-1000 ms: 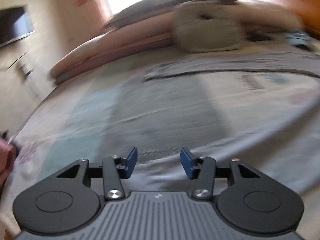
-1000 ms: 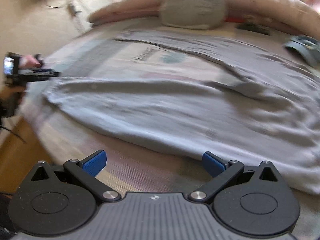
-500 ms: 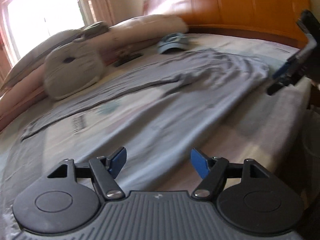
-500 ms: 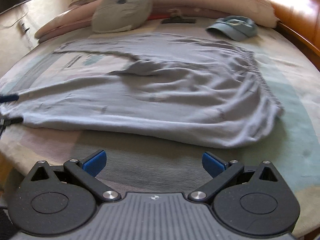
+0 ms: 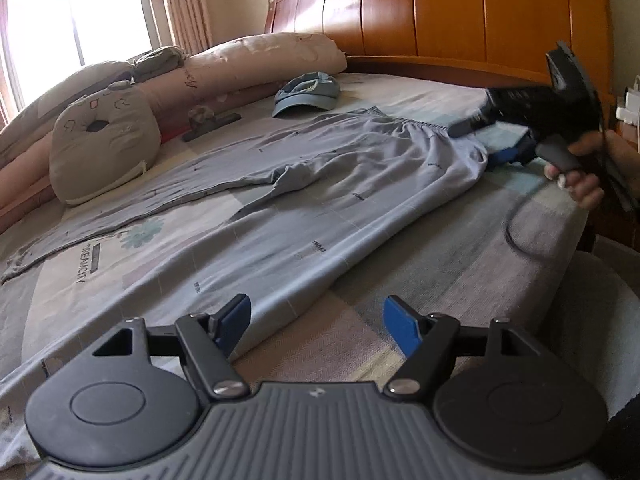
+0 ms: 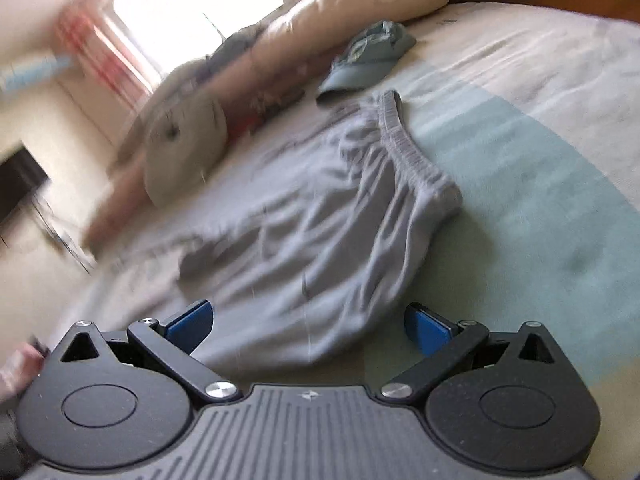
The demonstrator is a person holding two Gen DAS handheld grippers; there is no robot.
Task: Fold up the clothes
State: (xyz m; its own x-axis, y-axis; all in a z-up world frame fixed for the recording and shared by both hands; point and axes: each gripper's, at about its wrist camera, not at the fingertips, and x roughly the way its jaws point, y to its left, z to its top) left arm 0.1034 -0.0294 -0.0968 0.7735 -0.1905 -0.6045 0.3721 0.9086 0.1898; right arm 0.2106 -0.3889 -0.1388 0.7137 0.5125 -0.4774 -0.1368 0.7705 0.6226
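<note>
Bed [image 5: 460,240]: patterned sheet, wooden headboard [image 5: 460,12] at the far end, pillows stacked along the far side edge.
Grey trousers [image 5: 304,216]: spread flat across the middle of the bed, long axis running along the near side edge; elastic waistband [image 6: 412,152] towards the headboard end, two legs parted and trailing off towards the foot end.
Round cushion [image 5: 104,144]: propped against the pillows, beyond the trousers.
Blue cap [image 5: 306,94]: on the sheet near the pillows, just past the waistband corner.
Left gripper [image 5: 320,324]: low over the near bed edge, blue pads wide apart and holding nothing; the near trouser leg's edge lies just ahead of its left pad.
Right gripper [image 6: 310,322]: jaws spread wide, nothing held, hovering by the waistband's near corner; this view is blurred. Fabric lies directly ahead between the pads.
Hand [image 5: 580,168]: gripping the right gripper's handle at the headboard end.
</note>
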